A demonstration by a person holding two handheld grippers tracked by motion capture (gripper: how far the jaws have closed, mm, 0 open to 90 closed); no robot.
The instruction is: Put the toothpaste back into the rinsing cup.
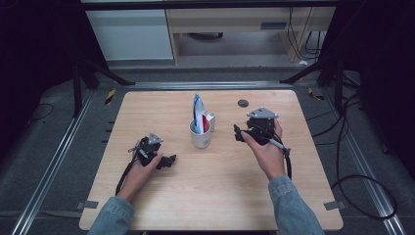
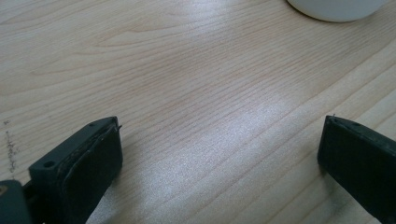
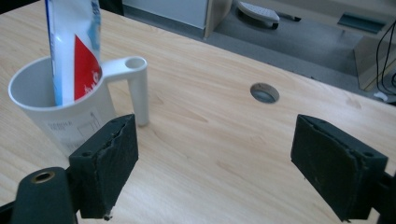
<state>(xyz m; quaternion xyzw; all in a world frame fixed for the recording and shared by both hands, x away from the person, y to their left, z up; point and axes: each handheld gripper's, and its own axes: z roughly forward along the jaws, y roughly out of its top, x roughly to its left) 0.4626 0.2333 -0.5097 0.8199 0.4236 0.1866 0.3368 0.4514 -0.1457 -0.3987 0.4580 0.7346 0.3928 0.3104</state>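
Resting low on the worktop (image 1: pixel 161 196), left tool (image 1: pixel 169 160) sits near the front-left, jaws wide apart, nothing between them. Left gripper view: bare wood between the pads, and the base of the cup (image 2: pixel 337 9) is at the top edge, well apart from the jaws.

Right tool (image 1: pixel 238 133) is held above the worktop to the right of the cup (image 1: pixel 200 133), near it but not touching. Jaws spread wide, empty. Right gripper view: left pad (image 3: pixel 109 163) sits in front of the cup's lower wall, handle (image 3: pixel 136 88) just beyond it; can't tell any contact. Right pad (image 3: pixel 334 163) is well clear, over bare wood.

Cup is white, upright, at mid-worktop. Tube (image 1: pixel 198 113) stands in it, leaning slightly, white with blue and red print, top end sticking well above the rim. Handle faces away from the person.

Further back: round hole (image 1: pixel 243 103) in the worktop, behind and right of the cup, near the far edge.
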